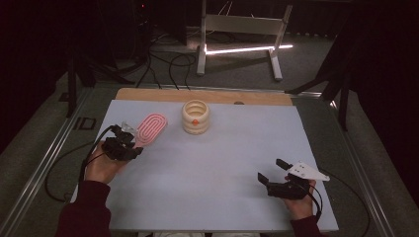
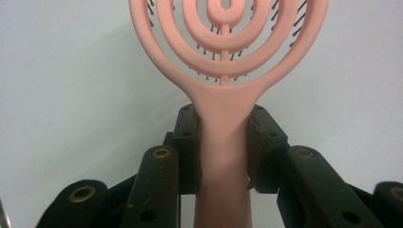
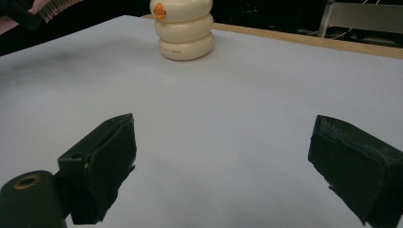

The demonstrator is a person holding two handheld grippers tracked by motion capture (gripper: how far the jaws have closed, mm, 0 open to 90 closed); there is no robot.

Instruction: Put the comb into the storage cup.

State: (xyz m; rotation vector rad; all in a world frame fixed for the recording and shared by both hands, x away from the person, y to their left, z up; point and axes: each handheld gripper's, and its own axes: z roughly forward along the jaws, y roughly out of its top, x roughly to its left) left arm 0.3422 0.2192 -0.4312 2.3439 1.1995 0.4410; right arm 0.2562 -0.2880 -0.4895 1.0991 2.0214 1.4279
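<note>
the left gripper (image 1: pixel 129 142) held the pink brush (image 2: pixel 223 90) by its handle, head pointing straight ahead of the jaws toward the cream holder (image 1: pixel 195 117), while the right gripper (image 1: pixel 274 170) gaped wide and empty.

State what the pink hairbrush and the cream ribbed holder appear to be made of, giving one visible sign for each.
Pink hairbrush: probably moulded plastic with a matte finish; its handle and looped ribs are smooth, even in colour and cast as one piece, with thin dark bristles behind. Cream ribbed holder: looks like plastic or glazed ceramic; its rounded stacked rings carry a soft sheen, so the look leaves it open.
</note>
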